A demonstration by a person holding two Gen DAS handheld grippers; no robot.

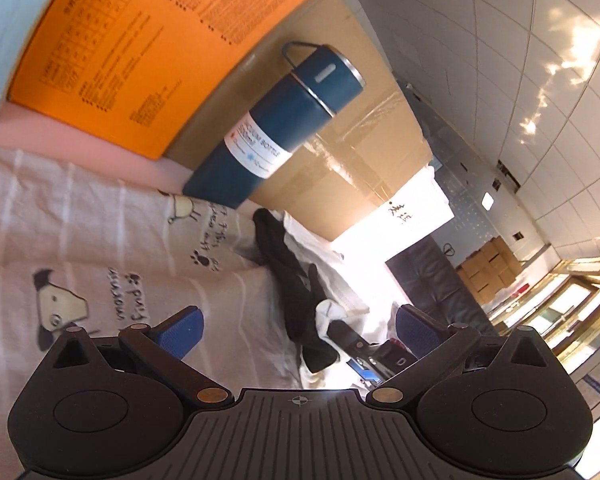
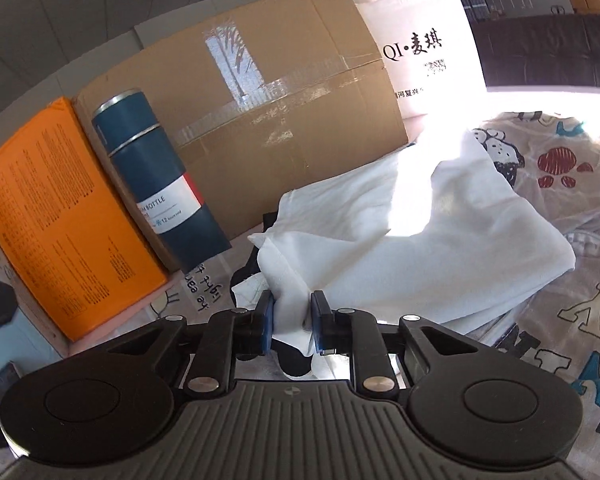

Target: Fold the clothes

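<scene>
**Mo:** Nearest the lens in the right wrist view, the right tongs are pinched narrow on a bunched corner of the white garment, cloth squeezed between the blue pads. That garment lies crumpled through the middle of the frame on the printed sheet. If the pinch has only that thin fold, I'd guess it slips out as soon as the cloth is pulled.

**Lia:** And some black clothing shows right under the pads, at bottom centre. It may come up along with the white piece, so two garments get folded as one.

**Mo:** In the left wrist view, the left tongs stand wide with nothing between them, hanging near the black clothing at lower centre. The frame is strongly tilted, so an edge could be missed or the sheet caught instead.

**Lia:** Farther back, the blue bottle stands left of centre, just beside the garment's near corner, against the cardboard box and the orange box. A sweeping fold towards the left side could knock it over.

**Mo:** The glare at the right of both frames washes out the far edge, so judging where the cloth ends there is risky.
</scene>
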